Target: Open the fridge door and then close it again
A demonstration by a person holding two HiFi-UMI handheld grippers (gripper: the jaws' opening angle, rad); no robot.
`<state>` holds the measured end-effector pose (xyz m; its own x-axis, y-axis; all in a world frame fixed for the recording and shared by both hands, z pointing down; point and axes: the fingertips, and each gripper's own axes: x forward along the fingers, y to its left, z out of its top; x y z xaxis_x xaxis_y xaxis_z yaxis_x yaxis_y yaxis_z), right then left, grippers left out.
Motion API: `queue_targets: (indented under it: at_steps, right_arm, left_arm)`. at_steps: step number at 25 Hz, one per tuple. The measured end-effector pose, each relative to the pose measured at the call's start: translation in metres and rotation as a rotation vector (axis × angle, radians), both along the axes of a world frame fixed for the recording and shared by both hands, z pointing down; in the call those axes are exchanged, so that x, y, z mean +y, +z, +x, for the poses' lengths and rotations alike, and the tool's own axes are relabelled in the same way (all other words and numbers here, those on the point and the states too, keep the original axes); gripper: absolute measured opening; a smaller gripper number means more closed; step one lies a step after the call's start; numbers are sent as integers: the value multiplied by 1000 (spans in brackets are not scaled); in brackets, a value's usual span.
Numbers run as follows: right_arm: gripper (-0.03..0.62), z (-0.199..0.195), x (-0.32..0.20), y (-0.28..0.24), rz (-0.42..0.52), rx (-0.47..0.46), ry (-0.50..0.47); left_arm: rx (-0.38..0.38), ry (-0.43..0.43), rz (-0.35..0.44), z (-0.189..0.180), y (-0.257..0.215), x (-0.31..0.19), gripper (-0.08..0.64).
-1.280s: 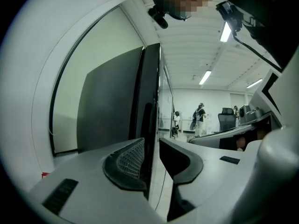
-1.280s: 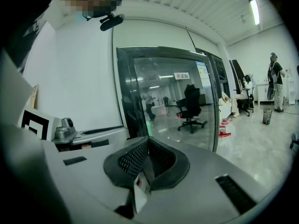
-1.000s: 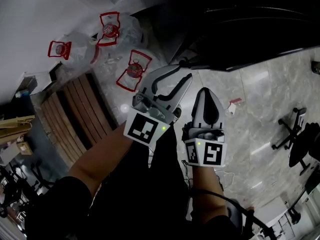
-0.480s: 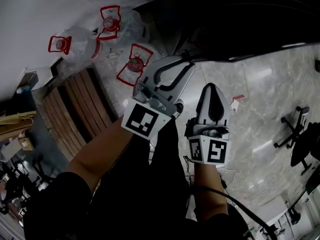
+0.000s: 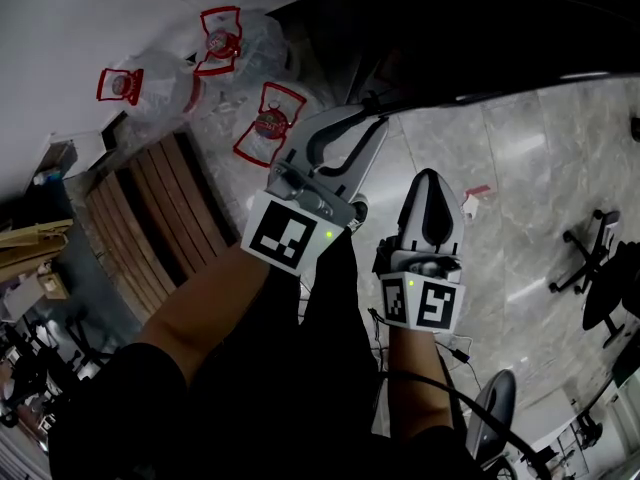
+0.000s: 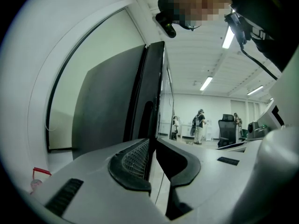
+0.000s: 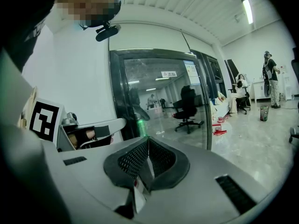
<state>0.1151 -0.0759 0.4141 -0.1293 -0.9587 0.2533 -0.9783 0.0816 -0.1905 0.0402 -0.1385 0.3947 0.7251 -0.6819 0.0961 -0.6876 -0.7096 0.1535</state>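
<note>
The tall black fridge with a glass door [image 5: 480, 38] stands at the far side of the head view, just beyond both tools, with its door apparently not yet swung out. The left gripper [image 5: 360, 133] has its fingers spread, and in its own view the dark vertical edge of the door [image 6: 149, 92] lines up in the gap between them. They are probably set to close on that edge and pull, though I cannot tell whether either pad touches it yet. The right gripper [image 5: 428, 183] hangs beside it on the right with its fingers pressed together on nothing, facing the reflective glass [image 7: 159, 97]. It looks idle, held clear so the door has room to swing. At the far left, clear plastic water bottles with red handles [image 5: 222, 48] sit beside a brown slatted wooden pallet [image 5: 150, 218].
</note>
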Motion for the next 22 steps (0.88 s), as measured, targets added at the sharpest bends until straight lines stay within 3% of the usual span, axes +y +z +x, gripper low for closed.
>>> queue_targets:
  at_steps: [9, 19, 22]
  right_arm:
    - [15, 16, 14, -5, -2, 6, 43]
    - [15, 15, 17, -17, 31, 12, 24]
    - [15, 18, 18, -18, 31, 13, 30]
  left_arm:
    - [-5, -44, -25, 0, -2, 0, 48]
    - [-16, -95, -14, 3, -9, 0, 48]
    - [-51, -40, 16, 16, -9, 22, 46]
